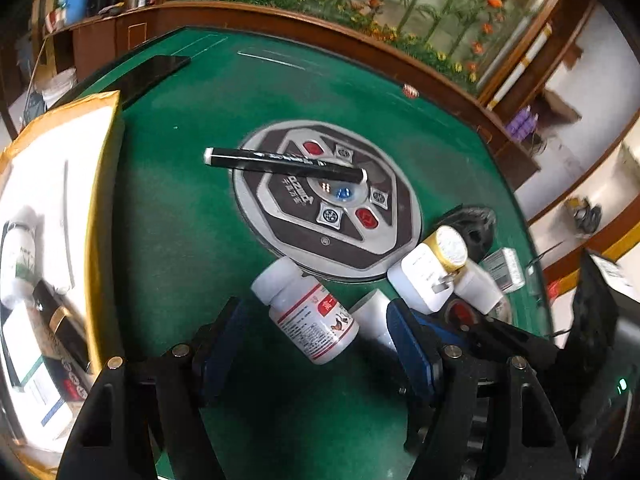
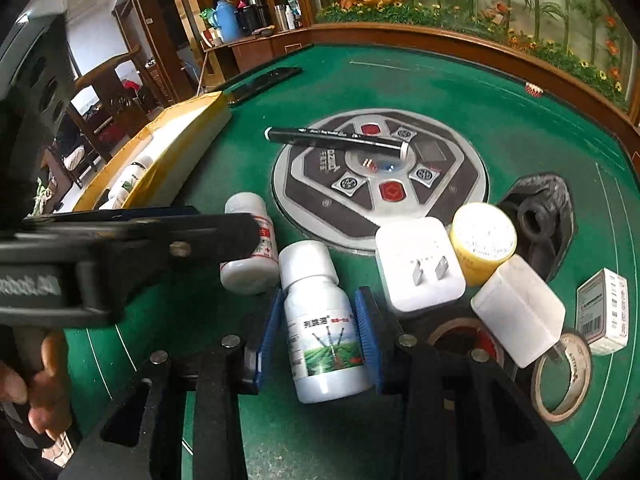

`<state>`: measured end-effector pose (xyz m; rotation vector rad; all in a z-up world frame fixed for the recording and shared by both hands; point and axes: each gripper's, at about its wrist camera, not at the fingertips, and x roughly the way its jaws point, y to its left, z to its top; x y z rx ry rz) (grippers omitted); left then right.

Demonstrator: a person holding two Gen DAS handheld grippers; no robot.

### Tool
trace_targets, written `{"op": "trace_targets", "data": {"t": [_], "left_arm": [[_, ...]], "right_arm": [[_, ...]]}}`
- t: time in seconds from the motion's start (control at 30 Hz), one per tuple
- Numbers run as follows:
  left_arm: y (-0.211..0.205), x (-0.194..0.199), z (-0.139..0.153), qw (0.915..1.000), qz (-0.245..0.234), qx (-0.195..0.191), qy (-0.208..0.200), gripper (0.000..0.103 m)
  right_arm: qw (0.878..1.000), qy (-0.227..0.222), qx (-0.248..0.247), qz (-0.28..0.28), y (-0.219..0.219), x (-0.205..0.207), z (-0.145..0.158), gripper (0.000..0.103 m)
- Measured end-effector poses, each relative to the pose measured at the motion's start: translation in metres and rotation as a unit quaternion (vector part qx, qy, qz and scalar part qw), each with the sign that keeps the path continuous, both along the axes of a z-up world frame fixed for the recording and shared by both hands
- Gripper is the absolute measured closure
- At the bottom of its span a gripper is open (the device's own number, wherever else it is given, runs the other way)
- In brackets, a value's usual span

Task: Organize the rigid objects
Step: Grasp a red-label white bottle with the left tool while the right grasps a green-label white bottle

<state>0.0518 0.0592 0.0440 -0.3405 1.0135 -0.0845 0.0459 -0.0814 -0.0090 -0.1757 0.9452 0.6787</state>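
Note:
My right gripper (image 2: 320,320) is shut on a white bottle with a green field label (image 2: 320,332), its blue pads pressed on both sides. My left gripper (image 1: 316,336) is open, with a white bottle with a red-striped label (image 1: 310,314) lying on the green felt between its fingertips, touching neither pad; the same bottle shows in the right wrist view (image 2: 250,246) behind the left gripper's finger. A white foam box with yellow tape (image 1: 60,184) at the left holds several bottles and boxes.
A black pen (image 1: 280,162) lies across the round centre panel (image 1: 332,200). A white plug adapter (image 2: 420,264), a yellow-capped jar (image 2: 482,242), a white square bottle (image 2: 520,310), a tape roll (image 2: 562,378), a small carton (image 2: 604,312) and a black phone (image 2: 264,82) lie on the table.

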Motion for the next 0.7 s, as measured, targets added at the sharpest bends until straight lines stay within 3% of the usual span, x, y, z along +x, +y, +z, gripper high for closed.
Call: {"op": "trace_targets", "data": {"t": [0.1, 0.17, 0.23, 0.27, 0.47, 0.6, 0.7], "left_arm": [[-0.004, 0.007, -0.007, 0.9997, -0.002, 0.023, 0.011, 0.027], [-0.005, 0.011, -0.013, 0.9997, -0.01, 0.018, 0.014, 0.027], [-0.003, 0.01, -0.013, 0.9998, -0.013, 0.014, -0.001, 0.038], [-0.002, 0.009, -0.012, 0.9998, -0.017, 0.013, -0.002, 0.055], [-0.006, -0.019, -0.012, 0.9989, -0.046, 0.002, -0.005, 0.056], [-0.001, -0.047, -0.004, 0.9985, -0.048, -0.015, -0.023, 0.062], [0.006, -0.064, 0.005, 0.9981, -0.044, -0.002, -0.042, 0.063]], "right_arm": [[1.0, 0.0, -0.013, -0.003, 0.001, -0.003, -0.002, 0.07], [1.0, 0.002, -0.013, -0.005, 0.001, -0.004, -0.002, 0.07], [1.0, 0.002, -0.016, -0.01, -0.001, -0.004, -0.002, 0.07], [1.0, 0.002, -0.016, -0.011, -0.001, -0.004, -0.002, 0.07], [1.0, 0.002, -0.015, -0.01, -0.003, -0.006, -0.001, 0.07], [1.0, -0.006, -0.027, -0.007, 0.0, -0.009, -0.003, 0.07], [1.0, -0.001, -0.021, -0.003, 0.003, -0.01, -0.003, 0.07]]}}
